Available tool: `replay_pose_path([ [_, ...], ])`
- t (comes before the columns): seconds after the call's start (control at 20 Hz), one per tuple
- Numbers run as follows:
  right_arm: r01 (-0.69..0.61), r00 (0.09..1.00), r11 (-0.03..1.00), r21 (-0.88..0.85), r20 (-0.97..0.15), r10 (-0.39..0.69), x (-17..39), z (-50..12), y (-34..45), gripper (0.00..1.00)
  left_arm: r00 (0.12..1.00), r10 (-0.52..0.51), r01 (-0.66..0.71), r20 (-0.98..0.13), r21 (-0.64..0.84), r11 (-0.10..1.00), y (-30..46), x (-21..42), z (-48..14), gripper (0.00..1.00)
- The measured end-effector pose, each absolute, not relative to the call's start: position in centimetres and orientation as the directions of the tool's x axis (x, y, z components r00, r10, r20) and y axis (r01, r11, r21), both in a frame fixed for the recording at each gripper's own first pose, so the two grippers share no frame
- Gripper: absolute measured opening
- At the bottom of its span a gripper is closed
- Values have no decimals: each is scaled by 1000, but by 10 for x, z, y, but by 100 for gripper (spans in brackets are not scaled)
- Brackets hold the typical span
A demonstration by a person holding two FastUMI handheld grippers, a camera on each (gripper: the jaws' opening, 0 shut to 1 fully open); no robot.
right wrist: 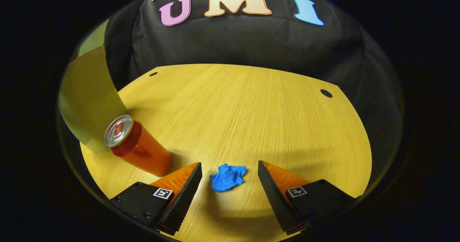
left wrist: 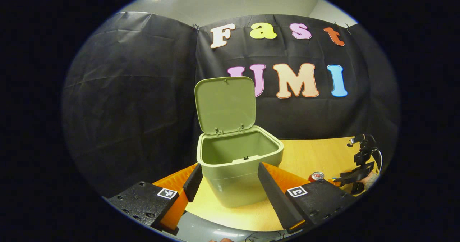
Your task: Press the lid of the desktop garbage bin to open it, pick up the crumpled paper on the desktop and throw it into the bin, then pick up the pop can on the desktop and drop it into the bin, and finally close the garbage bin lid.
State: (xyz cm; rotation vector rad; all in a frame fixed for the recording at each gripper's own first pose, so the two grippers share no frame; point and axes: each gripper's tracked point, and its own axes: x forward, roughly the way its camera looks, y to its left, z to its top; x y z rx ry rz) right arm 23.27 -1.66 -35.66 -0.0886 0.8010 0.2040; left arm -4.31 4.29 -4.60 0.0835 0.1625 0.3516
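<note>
Crumpled paper (right wrist: 228,177) on table between spread right gripper (right wrist: 230,173) fingers, left gripper (left wrist: 230,175) fingers spread before open bin (left wrist: 237,159)

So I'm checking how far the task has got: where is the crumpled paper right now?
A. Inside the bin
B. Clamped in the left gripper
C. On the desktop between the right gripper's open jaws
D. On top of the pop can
C: in the right gripper view the crumpled paper lies on the desktop between the right gripper's open jaws, untouched.
</note>
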Motion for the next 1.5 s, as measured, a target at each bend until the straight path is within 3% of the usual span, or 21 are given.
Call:
replay_pose_path([
  [0.25, -254, 649, 966, -48, -749, 133, 227, -372, -13, 99, 915, 384, -370, -125, 124, 921, 52, -47, -41, 95],
  [0.35, -281, 630, 959, -42, -762, 151, 222, -379, -9, 87, 910, 395, -382, -125, 115, 917, 55, -49, -42, 95],
  [0.6, -286, 599, 957, 42, -772, 213, 219, -377, 4, 41, 900, 415, -403, -136, 106, 909, 60, -54, -46, 95],
  [0.65, -283, 602, 958, 53, -768, 220, 220, -376, 5, 39, 900, 414, -402, -135, 105, 910, 60, -55, -46, 95],
  [0.7, -282, 601, 958, 53, -768, 220, 220, -376, 4, 26, 901, 412, -401, -134, 106, 910, 59, -56, -46, 95],
  [0.75, -286, 607, 957, 42, -765, 215, 219, -375, 4, 23, 902, 411, -399, -134, 108, 910, 58, -56, -46, 95],
  [0.9, -313, 614, 950, 21, -758, 219, 213, -370, 5, 21, 907, 400, -388, -131, 112, 915, 54, -55, -46, 99],
  [1.05, -317, 623, 948, 9, -752, 215, 207, -356, 3, 17, 915, 381, -368, -136, 113, 923, 47, -54, -49, 95],
  [1.15, -313, 632, 950, 6, -746, 213, 200, -343, 2, 21, 921, 363, -348, -141, 120, 930, 41, -52, -51, 95],
  [1.25, -306, 646, 952, 12, -731, 217, 193, -327, 0, 17, 933, 330, -317, -145, 108, 942, 31, -47, -55, 95],
  [1.5, -284, 696, 958, 46, -677, 239, 174, -274, 4, 21, 962, 220, -210, -161, 79, 975, 2, -32, -76, 95],
])
